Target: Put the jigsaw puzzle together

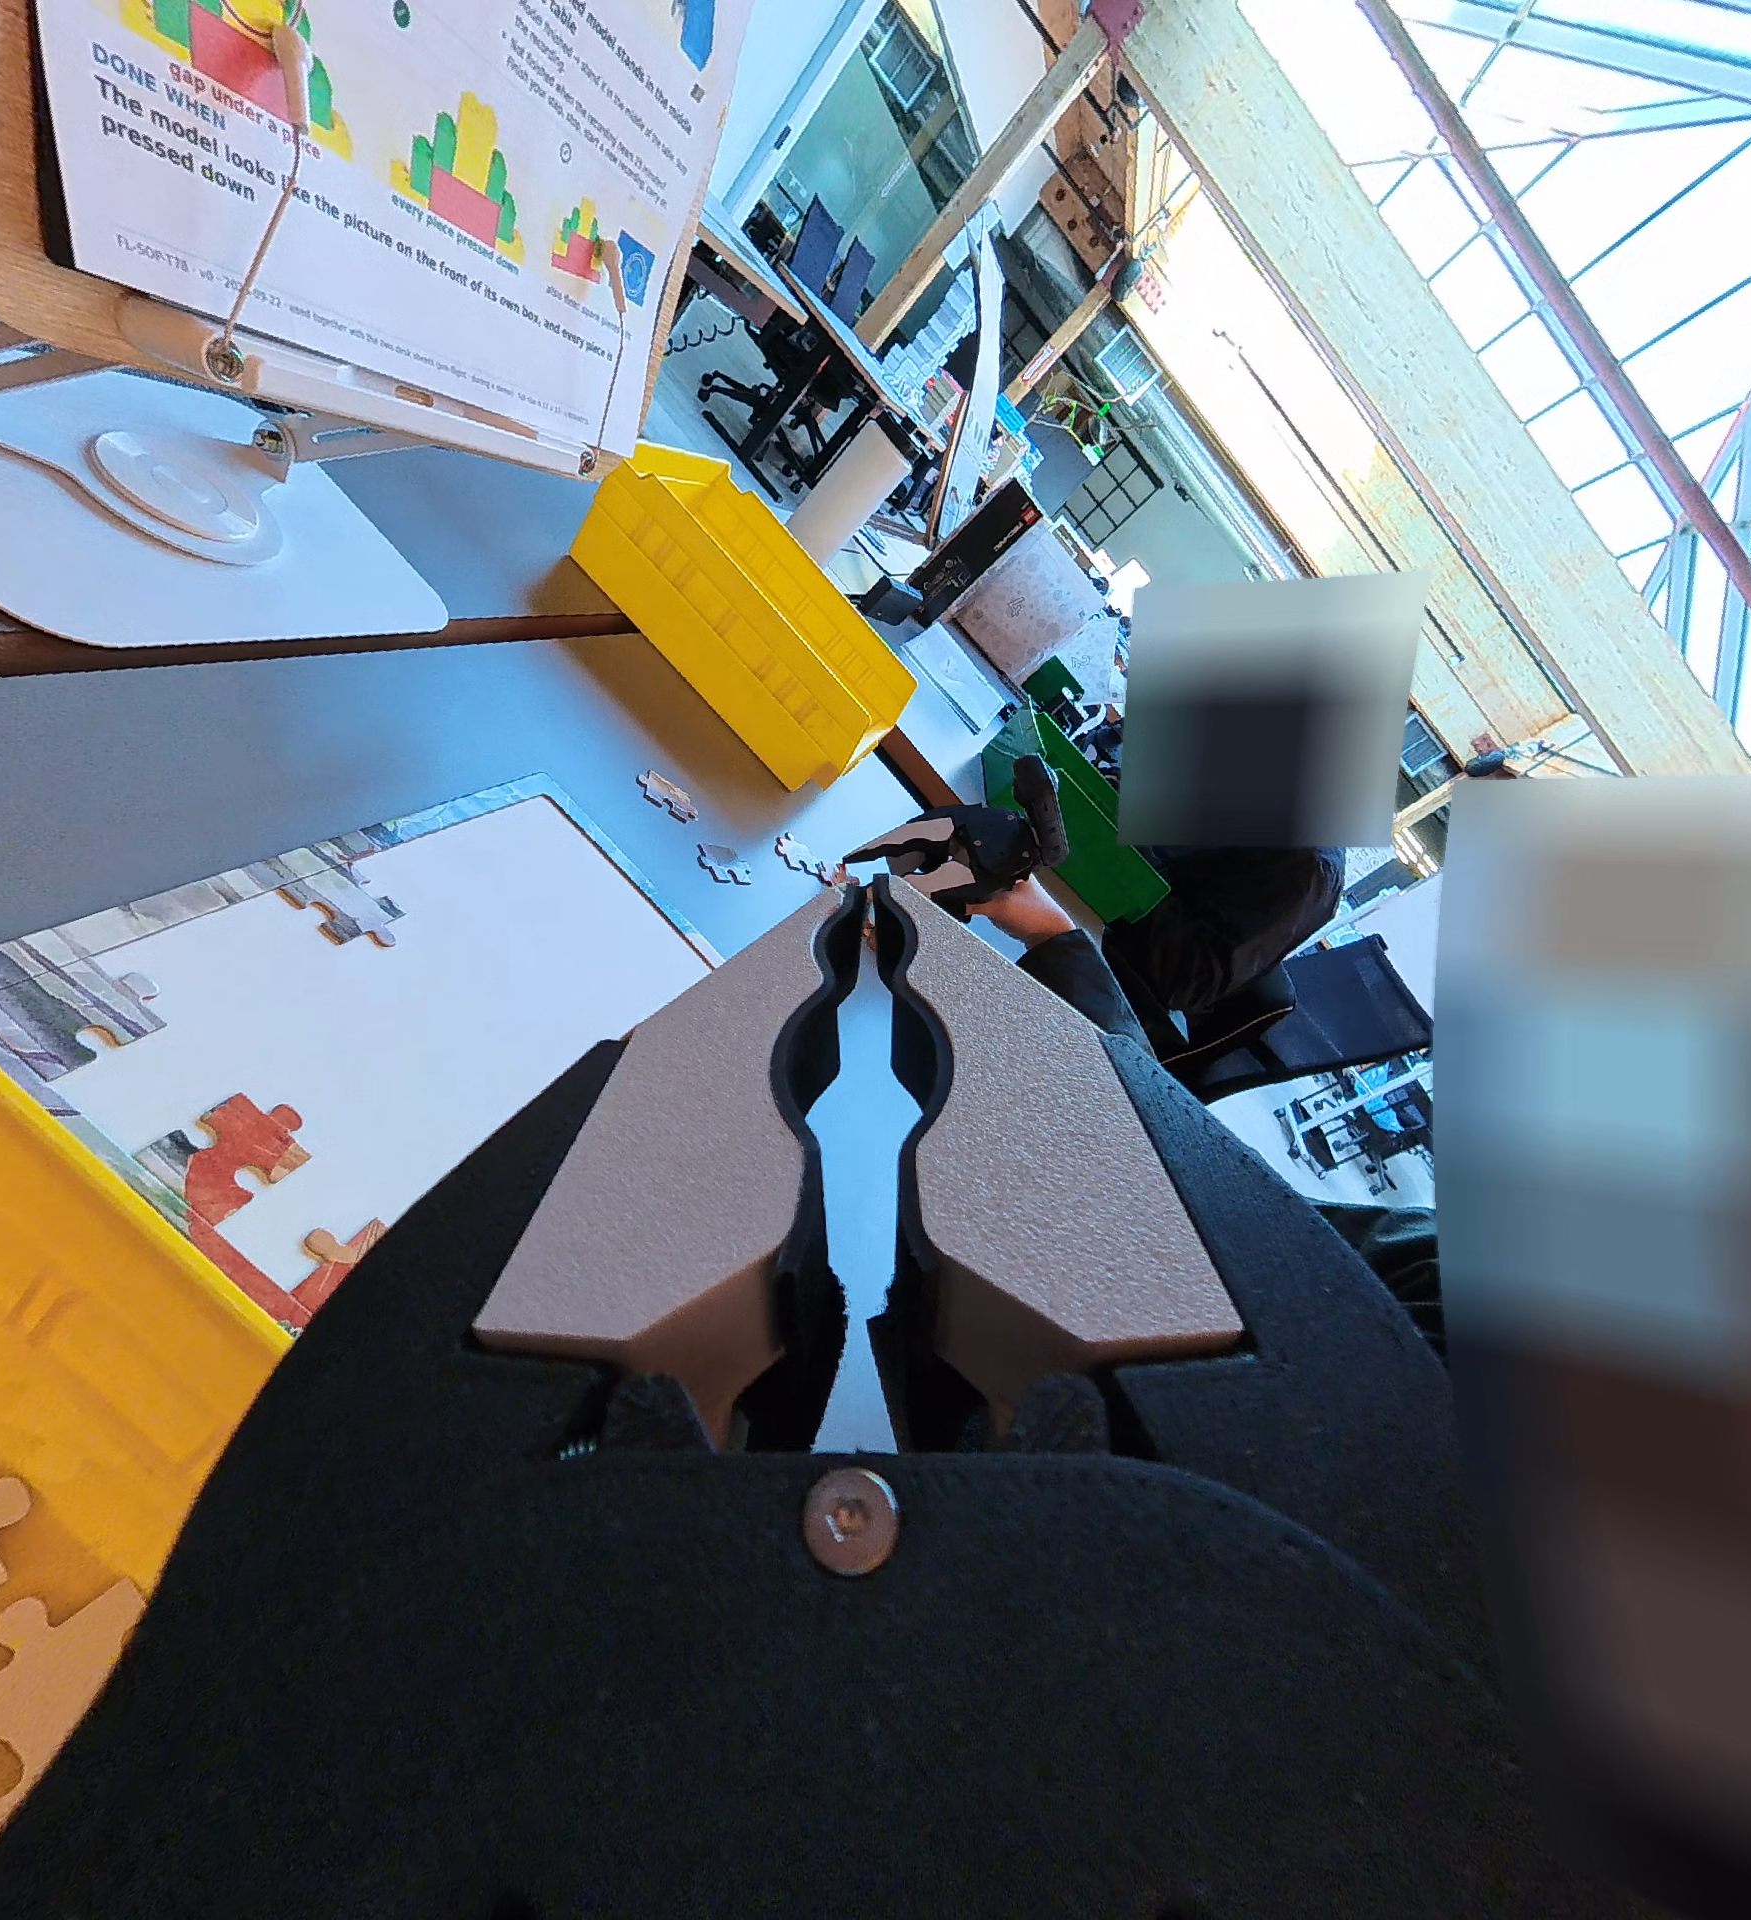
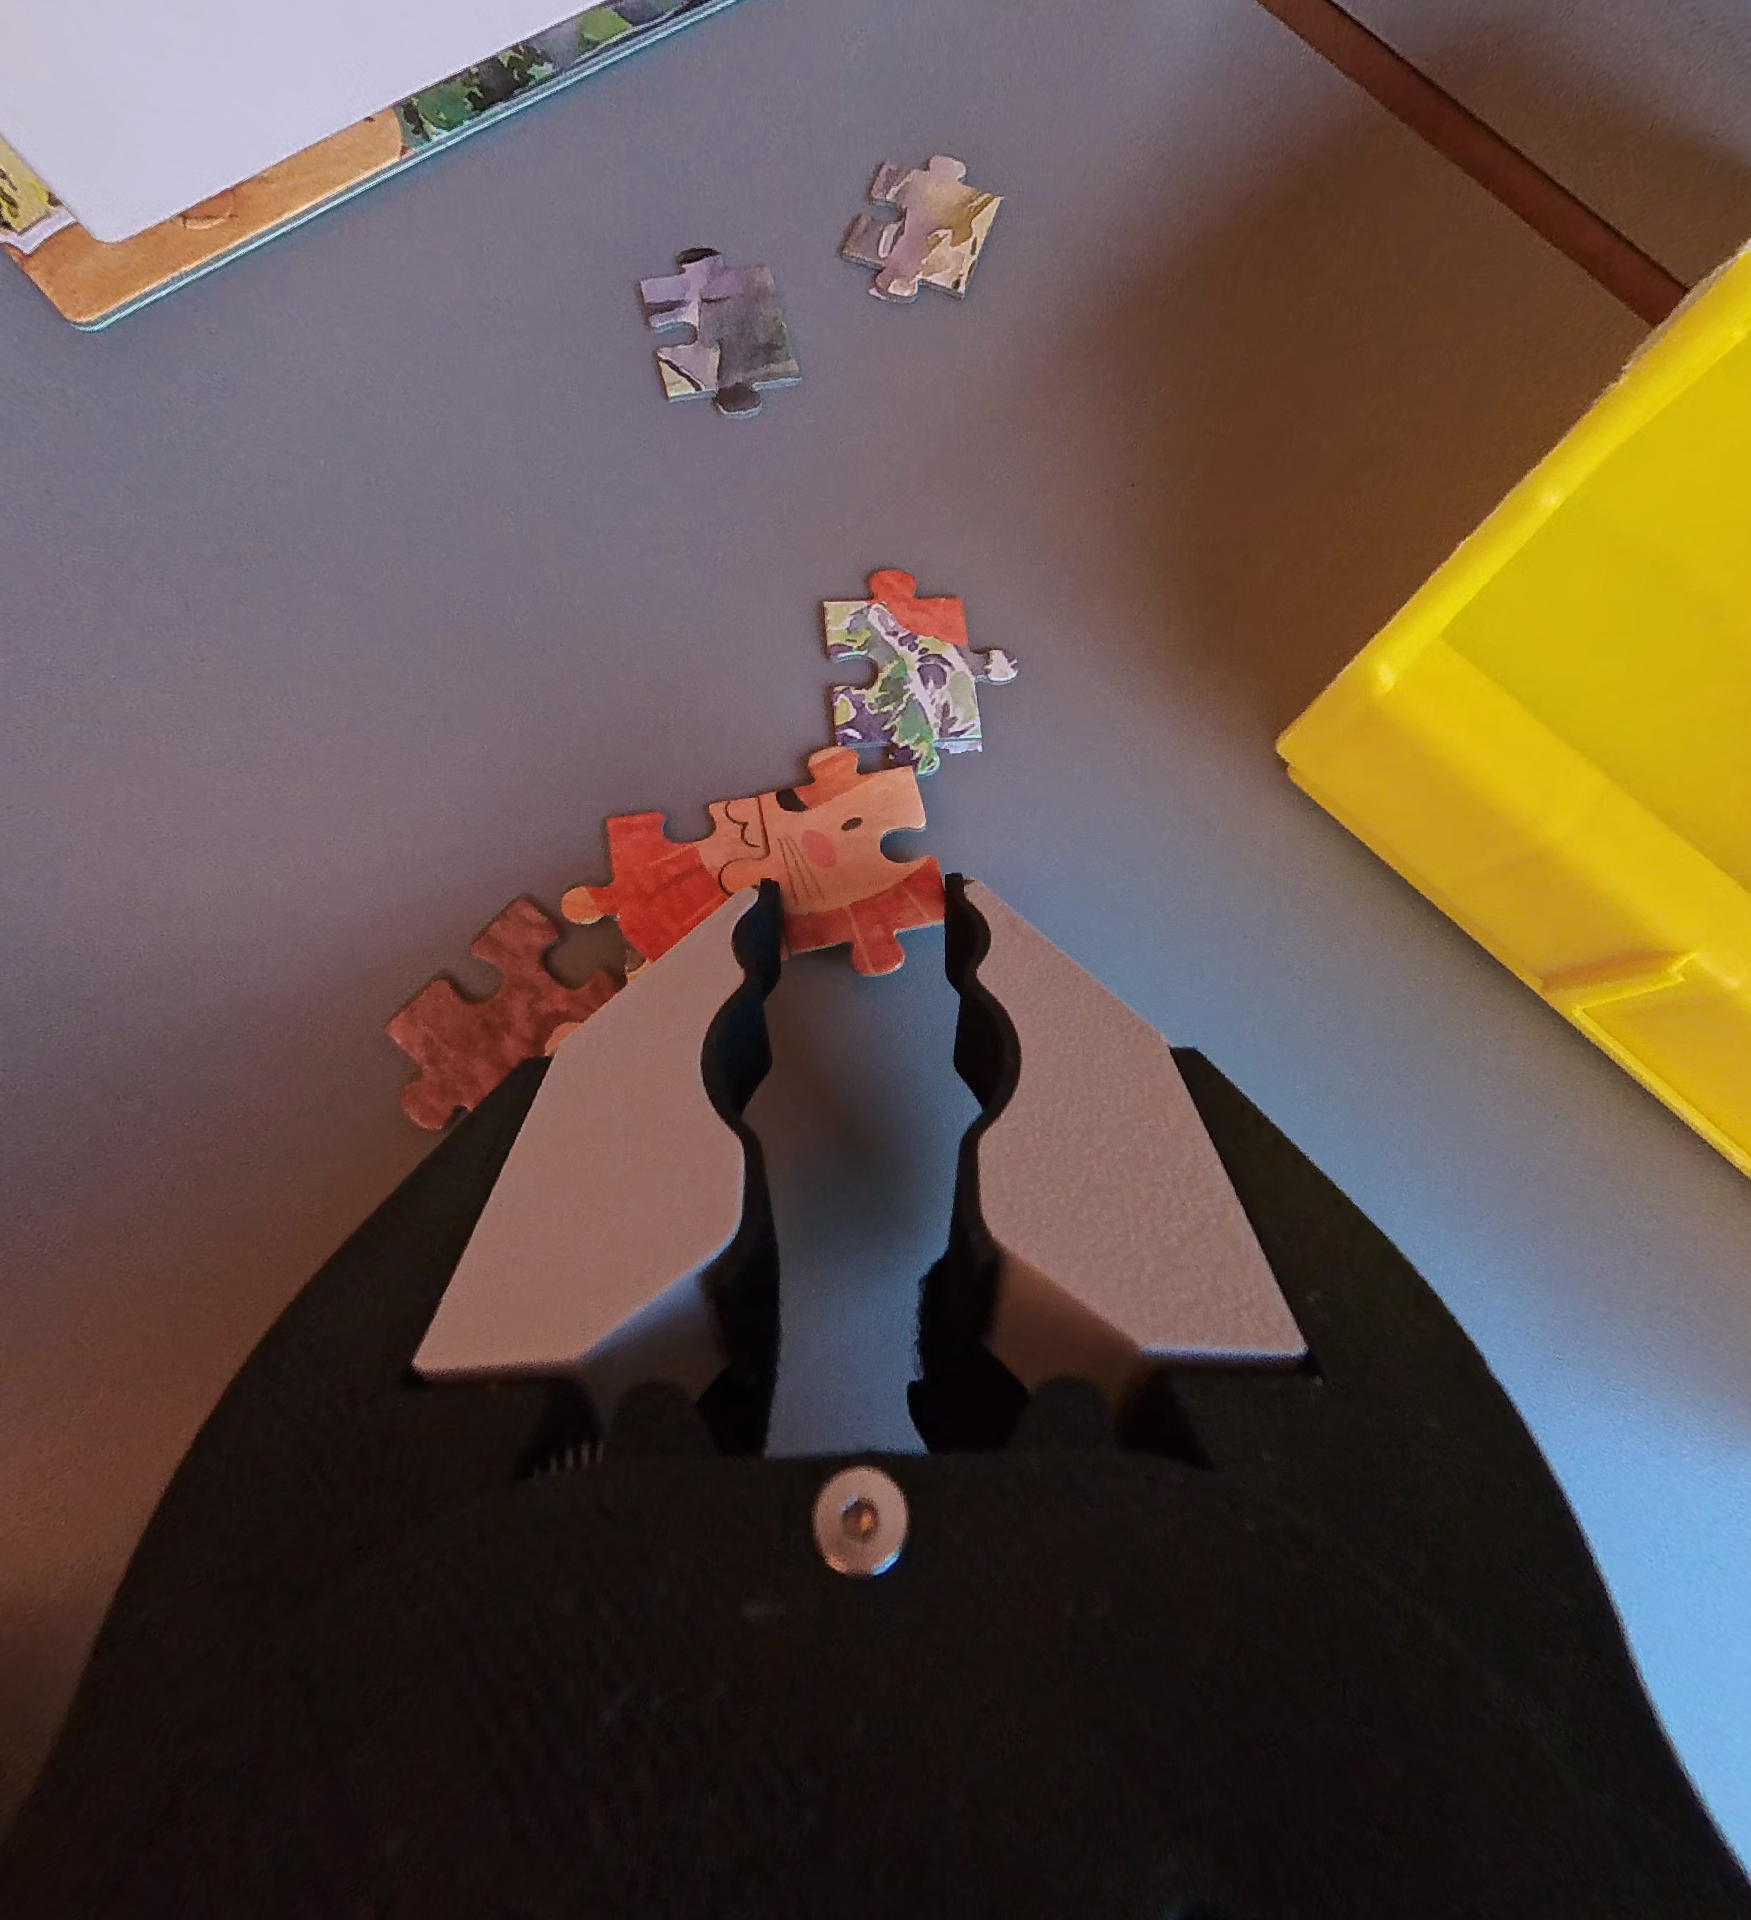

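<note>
Orange face piece (image 2: 829,842) lies flat on the grey table (image 2: 227,675), locked to a red one, right gripper (image 2: 858,894) spread wide over it. Loose pieces beyond, puzzle tray (image 1: 497,935) mostly bare white. Left gripper (image 1: 871,896) nearly closed, holding nothing. Yellow bin (image 2: 1577,831) alongside; skylit workshop behind.

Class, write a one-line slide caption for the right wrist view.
Open right gripper poised over joined orange puzzle pieces on the grey table, loose pieces beyond, yellow bin alongside.
</note>
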